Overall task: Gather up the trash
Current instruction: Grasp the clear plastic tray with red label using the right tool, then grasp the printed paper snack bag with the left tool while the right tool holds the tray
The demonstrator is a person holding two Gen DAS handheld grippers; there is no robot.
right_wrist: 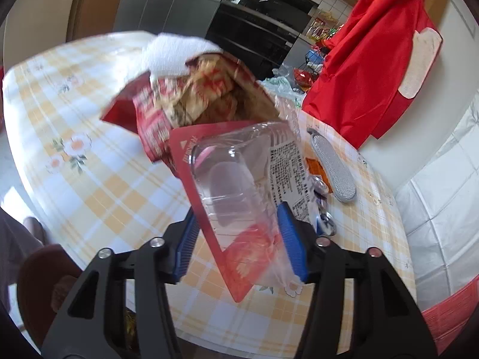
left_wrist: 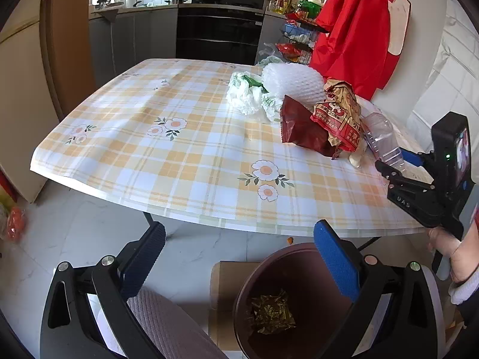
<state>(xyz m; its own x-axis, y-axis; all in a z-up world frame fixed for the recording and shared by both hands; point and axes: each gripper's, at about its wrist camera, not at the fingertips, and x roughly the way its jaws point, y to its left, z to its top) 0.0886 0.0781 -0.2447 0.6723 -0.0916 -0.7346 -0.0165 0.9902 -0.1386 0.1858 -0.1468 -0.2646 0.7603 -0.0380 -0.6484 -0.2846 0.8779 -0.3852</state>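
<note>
The right gripper (right_wrist: 236,239) is pinching a clear plastic blister pack with red card backing (right_wrist: 236,185) above the checked table (right_wrist: 98,185), while the left gripper (left_wrist: 239,257), wide and empty, is waiting over the brown bin (left_wrist: 299,269); thin plastic is possibly slipping.

A red garment (left_wrist: 356,27) hangs beside the checked tablecloth (left_wrist: 167,152). Behind stand an oven (left_wrist: 220,34) and a rack (left_wrist: 299,39). A silvery case (right_wrist: 333,169) lies on the cloth.
</note>
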